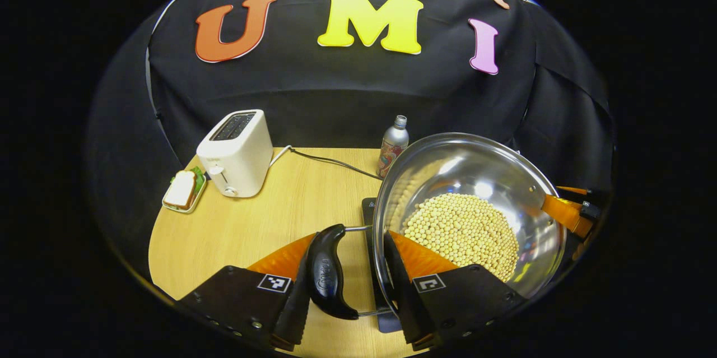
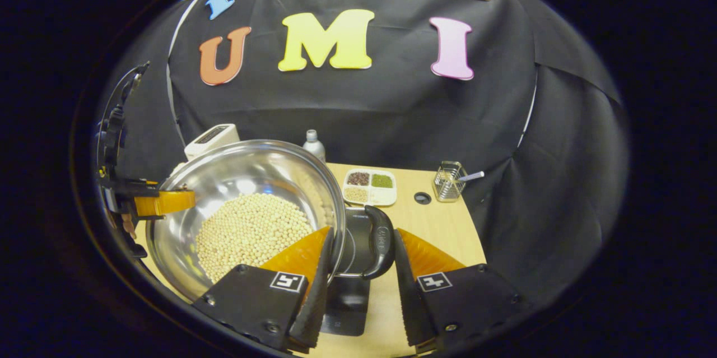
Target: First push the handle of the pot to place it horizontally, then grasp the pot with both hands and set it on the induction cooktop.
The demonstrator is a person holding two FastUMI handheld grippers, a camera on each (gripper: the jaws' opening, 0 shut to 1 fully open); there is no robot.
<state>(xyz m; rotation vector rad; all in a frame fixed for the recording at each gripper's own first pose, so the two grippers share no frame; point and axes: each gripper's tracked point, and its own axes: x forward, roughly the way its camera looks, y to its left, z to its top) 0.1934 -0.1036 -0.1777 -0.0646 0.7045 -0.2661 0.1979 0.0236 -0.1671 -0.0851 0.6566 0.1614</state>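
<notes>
Steel pot of beans held at both handles over the cooktop.

Going left to right in the left gripper view: a white toaster stands on the pale wooden table, then the left gripper straddles the pot's black left handle, jaws partly open with the handle between them; whether both fingers press on it, I cannot tell. The shiny round steel pot, holding pale beans, sits above the flat black induction cooktop. In the right gripper view, the right gripper brackets the black right handle likewise. Judging by this, the handles lie level and the carry is nearly over; seating the pot and letting go remain.
</notes>
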